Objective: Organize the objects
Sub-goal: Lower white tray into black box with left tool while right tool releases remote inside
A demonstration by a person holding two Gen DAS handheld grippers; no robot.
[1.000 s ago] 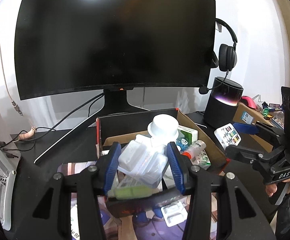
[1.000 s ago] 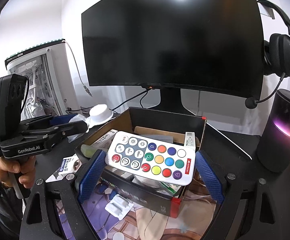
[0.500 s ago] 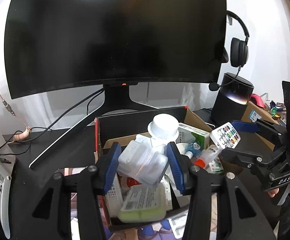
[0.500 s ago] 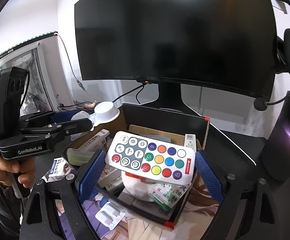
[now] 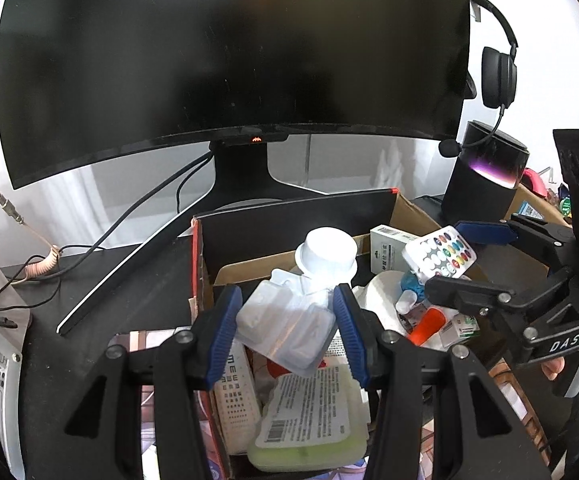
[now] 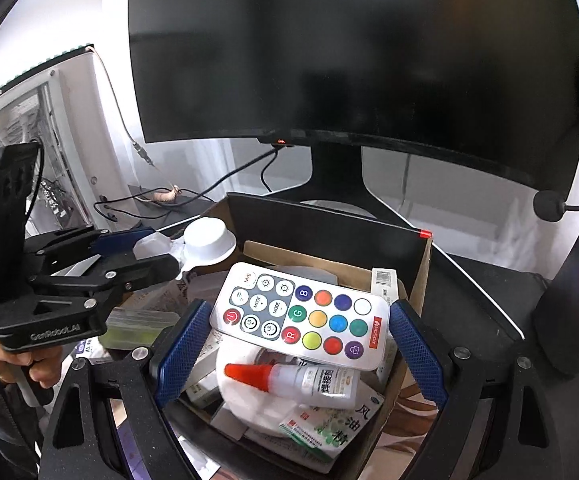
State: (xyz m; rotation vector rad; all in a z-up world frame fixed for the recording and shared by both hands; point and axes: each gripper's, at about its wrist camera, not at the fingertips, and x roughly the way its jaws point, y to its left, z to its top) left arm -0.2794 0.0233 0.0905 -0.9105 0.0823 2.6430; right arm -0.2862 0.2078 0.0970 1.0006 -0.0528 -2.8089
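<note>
My left gripper (image 5: 285, 320) is shut on a clear plastic blister pack (image 5: 277, 332) with a white round cup (image 5: 327, 256) at its far end. It hangs over the left half of an open cardboard box (image 5: 409, 208). My right gripper (image 6: 297, 320) is shut on a white remote (image 6: 301, 312) with coloured buttons, gripped by its short ends and lying flat above the box (image 6: 329, 220). Each gripper also shows in the other's view: the left gripper (image 6: 161, 250) with the pack, the right gripper (image 5: 445, 256) with the remote (image 5: 441, 252).
The box is full: a dropper bottle with a red cap (image 6: 301, 380), a green-backed pack (image 5: 309, 420), medicine boxes (image 5: 389, 248). A large dark monitor (image 5: 229, 60) stands right behind it. A black speaker (image 5: 485, 184) with a headset (image 5: 497, 72) is at the right, a PC case (image 6: 29, 120) at the left.
Both grippers have moved forward and down, from in front of the box to over it, with the pack and the remote still in them. More of the box's contents shows beneath them.
</note>
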